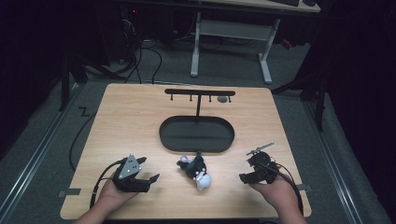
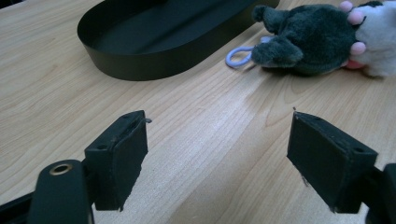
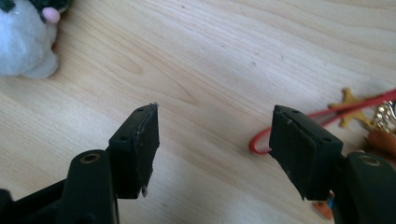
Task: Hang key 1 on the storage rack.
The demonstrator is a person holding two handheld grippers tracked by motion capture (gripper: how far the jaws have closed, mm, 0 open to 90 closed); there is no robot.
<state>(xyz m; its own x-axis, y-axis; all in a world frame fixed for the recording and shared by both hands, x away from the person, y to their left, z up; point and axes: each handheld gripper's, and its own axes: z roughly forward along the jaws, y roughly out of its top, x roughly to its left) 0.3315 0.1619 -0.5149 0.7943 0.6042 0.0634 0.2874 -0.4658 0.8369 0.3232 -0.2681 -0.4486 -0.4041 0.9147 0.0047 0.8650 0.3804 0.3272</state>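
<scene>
A plush toy (image 1: 196,170), dark grey and white with pink spots, lies on the wooden table near the front edge, just before a black oval tray (image 1: 163,135). My left gripper (image 1: 149,168) rests to the toy's left, open, with bare wood between its jaws. In the left gripper view (image 2: 217,135) the plush toy (image 2: 308,37) lies ahead to the right, a lilac loop (image 2: 238,56) at its end. My right gripper (image 1: 246,169) stands to the toy's right, open and holding nothing. In the right gripper view (image 3: 215,121) the toy's white part (image 3: 23,42) shows at top left.
A black hanger stand (image 1: 199,92) with short pegs rises behind the tray (image 2: 140,65). A red cord (image 3: 257,140) with a yellow charm (image 3: 348,100) lies on the table beside my right jaw. A white desk frame (image 1: 229,37) stands on the floor beyond the table.
</scene>
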